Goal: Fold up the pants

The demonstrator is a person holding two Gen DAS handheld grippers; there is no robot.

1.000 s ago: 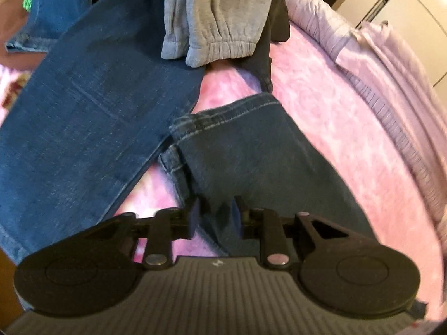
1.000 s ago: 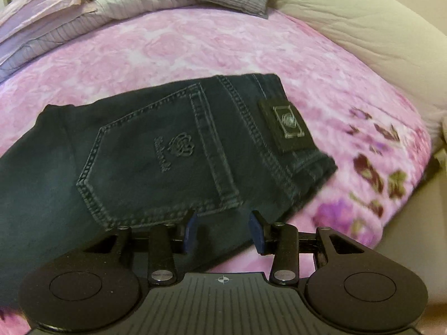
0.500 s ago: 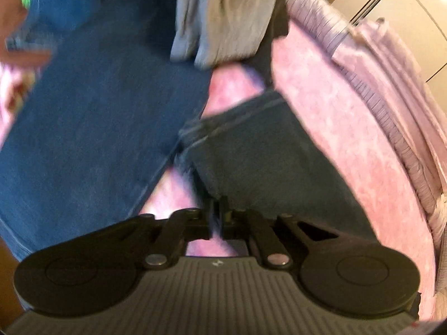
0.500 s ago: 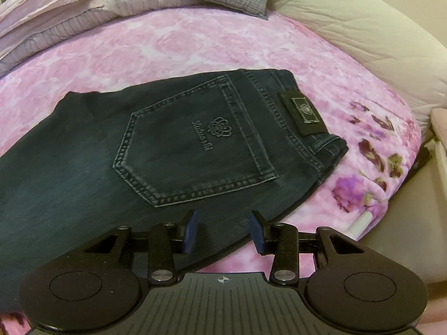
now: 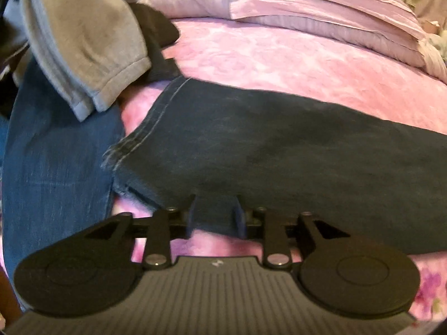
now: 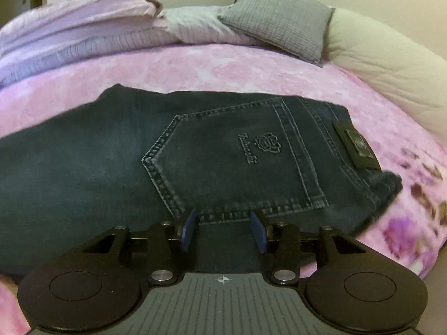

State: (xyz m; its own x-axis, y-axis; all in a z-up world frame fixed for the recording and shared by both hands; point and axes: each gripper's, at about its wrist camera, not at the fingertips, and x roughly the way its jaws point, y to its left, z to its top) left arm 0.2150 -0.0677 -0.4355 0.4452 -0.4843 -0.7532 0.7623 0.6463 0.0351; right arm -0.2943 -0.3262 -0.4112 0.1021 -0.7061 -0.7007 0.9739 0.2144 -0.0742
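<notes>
Dark blue jeans [image 5: 279, 145] lie flat across the pink bedspread [image 5: 279, 55], both legs stacked. The left wrist view shows their hem [image 5: 151, 120] at the left. My left gripper [image 5: 215, 212] is open and low at the near edge of the leg, with denim lying between its fingers. In the right wrist view the seat of the jeans [image 6: 111, 162] shows a back pocket [image 6: 237, 162] and a waistband patch [image 6: 357, 145]. My right gripper [image 6: 223, 230] is open, its fingers straddling the near edge just below the pocket.
Lighter blue jeans [image 5: 56, 167] and grey sweatpants [image 5: 83, 42] are piled left of the hem. Folded lilac bedding [image 5: 321, 14] lies at the back. A grey pillow [image 6: 279, 19] and a cream duvet [image 6: 385, 69] sit behind the waistband. The bed edge drops off at the right [image 6: 419, 251].
The left gripper closed half a second ago and now stands open again, lower and turned along the leg. The right gripper dropped closer to the seat and stayed open.
</notes>
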